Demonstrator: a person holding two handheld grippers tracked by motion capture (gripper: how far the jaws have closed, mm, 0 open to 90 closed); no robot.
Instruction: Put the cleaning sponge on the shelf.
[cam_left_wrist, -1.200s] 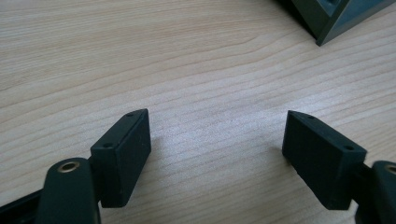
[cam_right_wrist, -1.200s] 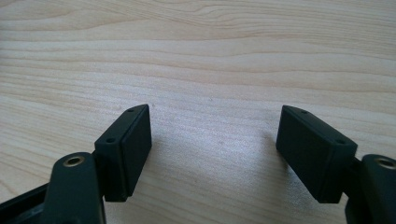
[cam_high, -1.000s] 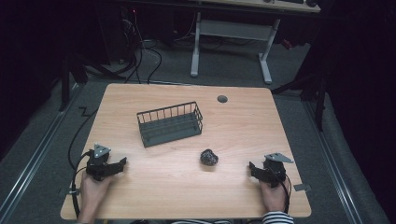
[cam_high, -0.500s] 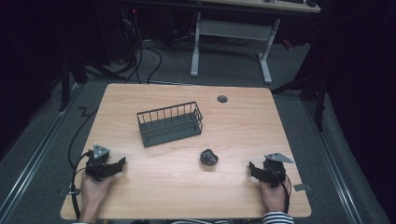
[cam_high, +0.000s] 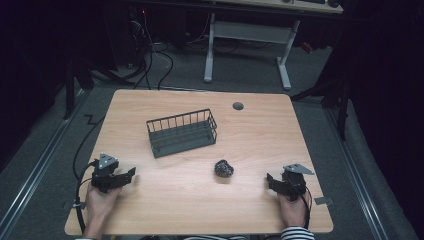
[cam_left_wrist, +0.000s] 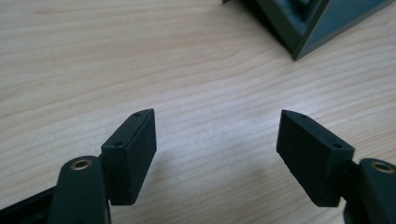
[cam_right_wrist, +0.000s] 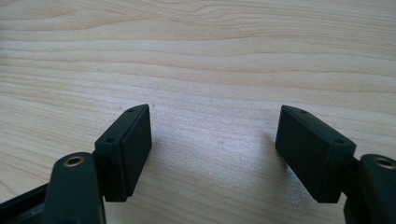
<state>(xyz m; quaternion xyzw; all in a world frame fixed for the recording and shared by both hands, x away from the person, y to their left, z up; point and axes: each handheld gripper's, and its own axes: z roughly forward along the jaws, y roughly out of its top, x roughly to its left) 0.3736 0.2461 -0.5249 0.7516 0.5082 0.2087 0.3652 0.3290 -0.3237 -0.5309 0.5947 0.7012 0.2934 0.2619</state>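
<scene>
A dark wire basket (cam_high: 182, 132) stands near the middle of the wooden table (cam_high: 260, 130). A small dark lumpy object (cam_high: 223, 169) lies to its front right. My left gripper (cam_high: 129, 174) rests at the front left, held by a hand, jaws open over bare wood. In the left gripper view the left gripper (cam_left_wrist: 215, 140) stands wide apart with a corner of the basket (cam_left_wrist: 308, 23) ahead at the top right. My right gripper (cam_high: 270, 181) rests at the front right, open, right of the lumpy object. The right gripper (cam_right_wrist: 212, 140) has bare wood between its fingers.
A round dark grommet (cam_high: 238, 106) sits near the table's far edge. A cable (cam_high: 82, 150) trails off the left side from the left gripper. Behind the table stands a white desk frame (cam_high: 250, 40) on grey floor with cords.
</scene>
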